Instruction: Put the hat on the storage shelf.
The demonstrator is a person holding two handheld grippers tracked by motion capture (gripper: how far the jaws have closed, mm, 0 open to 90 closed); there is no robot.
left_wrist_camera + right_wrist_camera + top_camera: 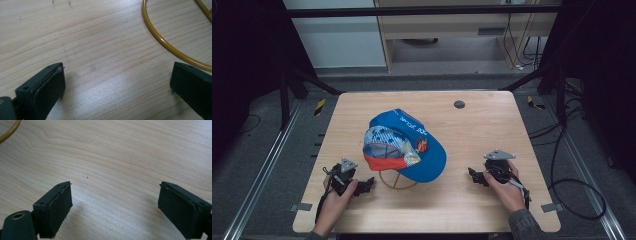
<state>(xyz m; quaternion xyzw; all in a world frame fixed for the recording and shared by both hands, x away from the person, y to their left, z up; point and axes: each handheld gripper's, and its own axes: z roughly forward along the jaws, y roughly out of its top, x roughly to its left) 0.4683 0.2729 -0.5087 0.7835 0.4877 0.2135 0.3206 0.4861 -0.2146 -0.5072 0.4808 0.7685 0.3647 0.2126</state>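
A blue cap (404,144) with a red brim and a patterned panel sits on a yellow wire ring stand (398,183) in the middle of the wooden table (472,130). My left gripper (368,184) rests on the table just left of the ring, held by a hand, its jaws wide apart over bare wood. Along its jaws the yellow ring (162,41) curves past at upper right. My right gripper (473,174) lies to the right of the cap, also open with nothing between the pads; the ring (8,131) edges into its top left corner.
A small dark round disc (459,104) sits near the table's far edge. Dark frame bars and cables surround the table, and a wooden cabinet stands behind it. Bare wood lies between each gripper and the cap.
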